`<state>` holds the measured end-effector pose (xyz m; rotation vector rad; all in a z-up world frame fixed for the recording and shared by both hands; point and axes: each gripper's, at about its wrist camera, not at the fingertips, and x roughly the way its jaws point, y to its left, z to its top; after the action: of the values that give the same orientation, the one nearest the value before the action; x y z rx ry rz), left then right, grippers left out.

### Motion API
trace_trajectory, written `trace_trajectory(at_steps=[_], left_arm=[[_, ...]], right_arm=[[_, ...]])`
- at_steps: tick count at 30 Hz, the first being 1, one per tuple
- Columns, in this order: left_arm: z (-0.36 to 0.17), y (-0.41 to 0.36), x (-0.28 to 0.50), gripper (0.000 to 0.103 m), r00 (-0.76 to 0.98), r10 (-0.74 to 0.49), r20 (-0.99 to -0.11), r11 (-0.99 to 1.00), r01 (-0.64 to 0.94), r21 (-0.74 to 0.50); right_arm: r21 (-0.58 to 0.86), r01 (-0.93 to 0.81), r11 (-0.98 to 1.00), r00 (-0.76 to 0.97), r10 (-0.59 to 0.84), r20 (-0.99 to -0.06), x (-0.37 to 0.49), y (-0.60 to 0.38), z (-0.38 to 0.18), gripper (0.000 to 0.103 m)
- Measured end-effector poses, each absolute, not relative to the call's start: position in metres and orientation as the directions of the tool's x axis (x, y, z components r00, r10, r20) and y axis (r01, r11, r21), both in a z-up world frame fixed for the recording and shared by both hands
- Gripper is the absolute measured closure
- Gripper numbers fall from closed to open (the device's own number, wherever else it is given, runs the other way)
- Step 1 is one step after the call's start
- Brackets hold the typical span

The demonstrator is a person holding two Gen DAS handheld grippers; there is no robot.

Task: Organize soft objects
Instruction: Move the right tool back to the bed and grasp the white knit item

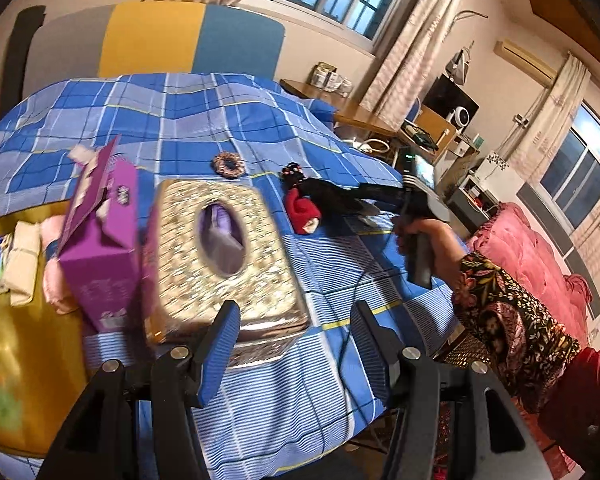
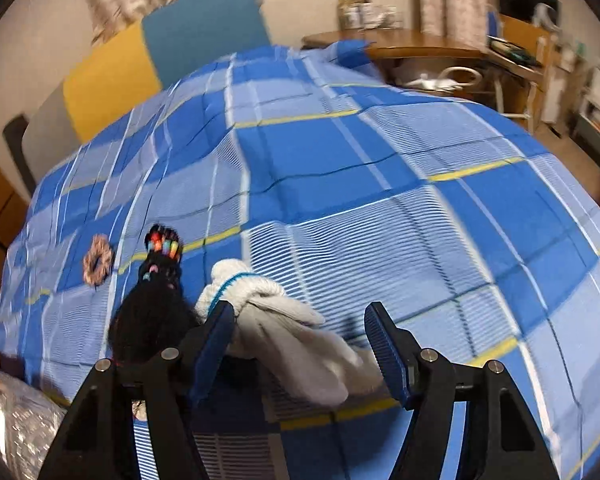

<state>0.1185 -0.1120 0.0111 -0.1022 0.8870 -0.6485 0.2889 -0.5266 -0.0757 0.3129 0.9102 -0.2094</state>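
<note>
My left gripper (image 1: 296, 340) is open and empty above the bed, just in front of a glittery gold tissue box (image 1: 224, 256). A purple box (image 1: 104, 240) with soft items stands left of it. My right gripper (image 2: 300, 344) is open, its jaws on either side of a white sock (image 2: 292, 328) lying on the blue plaid bedspread (image 2: 380, 160). A black sock with coloured dots (image 2: 156, 300) lies just to its left. In the left wrist view the right gripper (image 1: 364, 210) reaches next to a red-and-black soft item (image 1: 300, 200). A brown scrunchie (image 1: 228, 165) (image 2: 97, 259) lies farther back.
A gold cloth (image 1: 28, 340) with cream and pink soft items lies at the left. A pink quilt (image 1: 532, 256) is to the right. A wooden desk (image 2: 400, 44) with clutter stands behind the bed. A yellow and blue headboard (image 1: 188, 36) is at the back.
</note>
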Motion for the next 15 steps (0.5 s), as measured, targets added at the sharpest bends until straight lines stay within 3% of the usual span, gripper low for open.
trace_trajectory(at_steps=[7,9,11,15], left_arm=[[0.016,-0.141,0.128,0.045,0.424,-0.582,-0.694,0.788,0.506,-0.351],[0.021,-0.149,0.13,0.045,0.425,-0.586,-0.689,0.784,0.512,-0.351],[0.029,-0.159,0.134,0.045,0.427,-0.597,-0.679,0.777,0.52,-0.356],[0.038,-0.176,0.146,0.045,0.425,-0.602,-0.676,0.774,0.52,-0.362]], right_arm=[[0.254,0.21,0.944,0.585,0.087,-0.806,0.296,-0.515,-0.084,0.034],[0.238,0.196,0.951,0.56,0.091,-0.823,0.299,-0.51,-0.089,0.041],[0.247,0.189,0.951,0.553,0.105,-0.827,0.301,-0.507,-0.091,0.056],[0.284,0.203,0.937,0.551,0.131,-0.824,0.299,-0.511,-0.086,0.062]])
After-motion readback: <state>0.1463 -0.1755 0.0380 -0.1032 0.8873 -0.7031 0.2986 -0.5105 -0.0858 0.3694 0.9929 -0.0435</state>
